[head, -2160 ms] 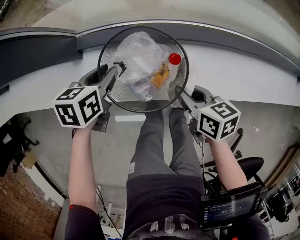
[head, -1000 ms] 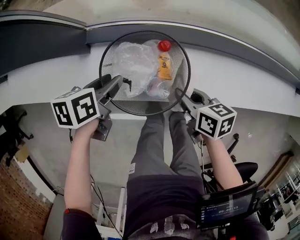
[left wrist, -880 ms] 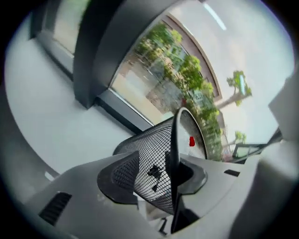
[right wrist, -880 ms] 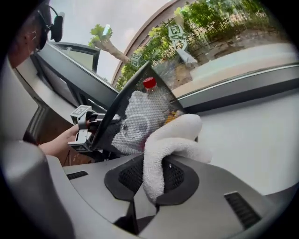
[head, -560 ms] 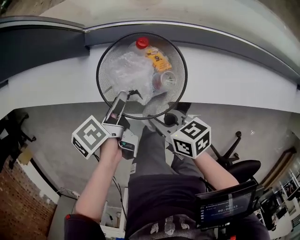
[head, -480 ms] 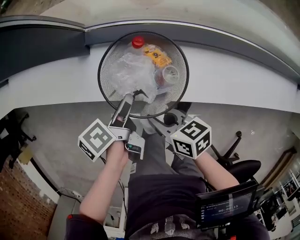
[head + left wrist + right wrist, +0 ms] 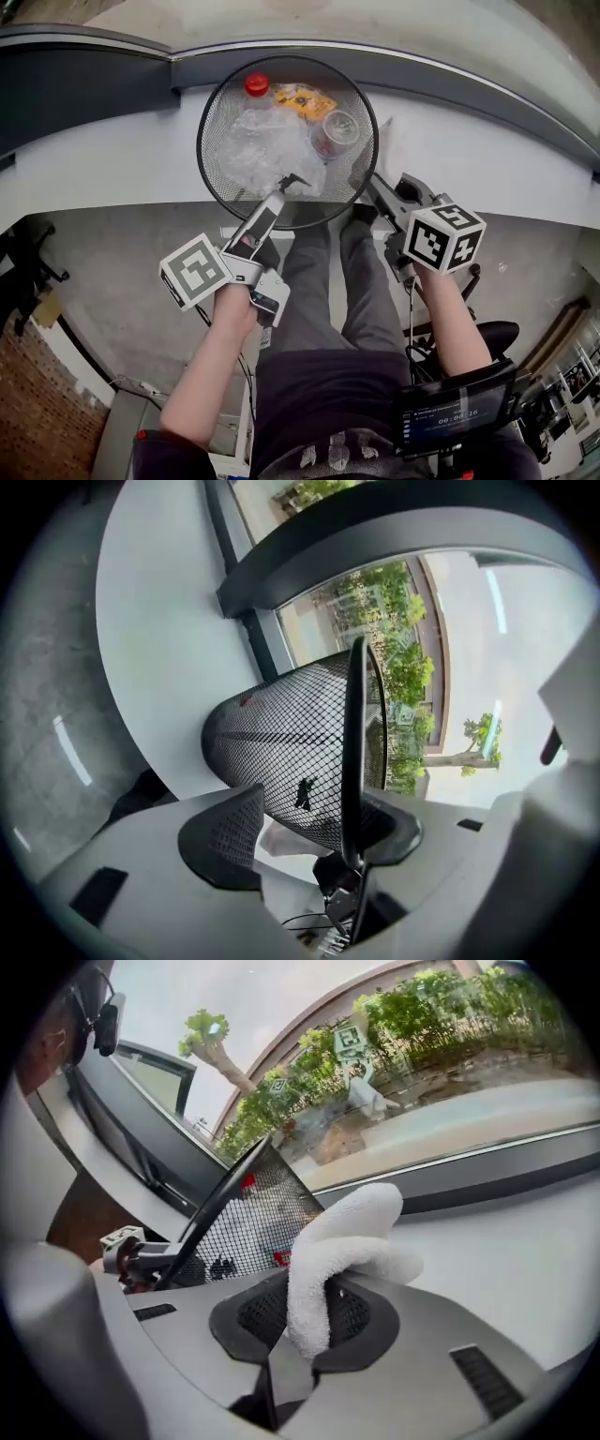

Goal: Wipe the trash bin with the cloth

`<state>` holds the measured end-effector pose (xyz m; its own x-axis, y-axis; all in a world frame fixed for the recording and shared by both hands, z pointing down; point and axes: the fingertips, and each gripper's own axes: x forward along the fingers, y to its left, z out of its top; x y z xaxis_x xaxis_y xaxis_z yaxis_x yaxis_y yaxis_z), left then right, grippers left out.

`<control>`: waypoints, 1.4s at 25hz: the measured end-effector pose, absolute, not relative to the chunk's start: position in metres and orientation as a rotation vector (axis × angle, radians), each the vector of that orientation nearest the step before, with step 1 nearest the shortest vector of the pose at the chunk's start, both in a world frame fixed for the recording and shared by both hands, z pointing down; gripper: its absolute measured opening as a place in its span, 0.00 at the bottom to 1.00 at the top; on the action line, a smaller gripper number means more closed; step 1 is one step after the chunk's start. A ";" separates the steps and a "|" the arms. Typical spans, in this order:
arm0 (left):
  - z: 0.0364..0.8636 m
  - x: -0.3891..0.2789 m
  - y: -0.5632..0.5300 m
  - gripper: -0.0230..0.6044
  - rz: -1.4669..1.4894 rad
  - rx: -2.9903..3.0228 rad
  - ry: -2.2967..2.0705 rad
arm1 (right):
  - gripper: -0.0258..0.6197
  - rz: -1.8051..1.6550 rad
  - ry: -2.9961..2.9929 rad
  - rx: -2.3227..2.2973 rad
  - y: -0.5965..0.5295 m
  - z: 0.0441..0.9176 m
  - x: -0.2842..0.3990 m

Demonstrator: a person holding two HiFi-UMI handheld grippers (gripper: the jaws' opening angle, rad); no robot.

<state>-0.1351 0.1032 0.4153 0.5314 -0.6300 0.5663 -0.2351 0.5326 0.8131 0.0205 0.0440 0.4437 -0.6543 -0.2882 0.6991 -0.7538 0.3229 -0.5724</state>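
1. Left gripper [image 7: 286, 185] [image 7: 309, 822] reaches up to the near edge of the trash bin [image 7: 202, 141] [image 7: 281, 742]. Its jaws have just been opening. The bin's black rim and a strip of mesh wall stand between them, with the rim close against one pad and a clear gap at the other.
2. Right gripper [image 7: 373, 190] [image 7: 314, 1321] is at the bin's right side, its jaws pinched tight on the white cloth [image 7: 342, 1241]. The cloth folds up and over out of the pads, just beside the bin's mesh wall. I cannot tell whether it touches the wall.
3. The trash bin is round, made of black wire mesh, and stands upright on a white ledge [image 7: 487, 159] in front of the person.
4. Inside the bin lie crumpled clear plastic [image 7: 258, 145], a bottle with a red cap [image 7: 256, 83] and a yellow label, and a small round container next to them.
5. Below the ledge, the person's grey trouser legs [image 7: 319, 281] run down between the two forearms.
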 end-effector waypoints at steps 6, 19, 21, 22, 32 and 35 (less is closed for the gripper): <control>0.412 -0.137 0.104 0.42 -0.384 0.957 -1.064 | 0.14 1.385 -2.104 0.670 0.106 0.448 -0.044; 0.411 -0.129 0.117 0.42 -0.352 1.060 -0.952 | 0.24 1.097 -2.061 0.660 0.065 0.444 0.066; 0.405 -0.120 0.126 0.42 -0.289 1.101 -0.921 | 0.42 0.976 -1.968 0.638 0.055 0.453 0.095; 0.403 -0.117 0.134 0.42 -0.249 1.117 -0.910 | 0.42 0.931 -1.940 0.645 0.051 0.455 0.107; 0.369 -0.090 0.181 0.42 -0.029 1.280 -0.823 | 0.42 0.205 -1.628 0.394 0.014 0.443 0.156; 0.333 -0.089 0.164 0.40 0.023 1.500 -0.822 | 0.42 0.409 -1.742 0.596 -0.007 0.398 0.161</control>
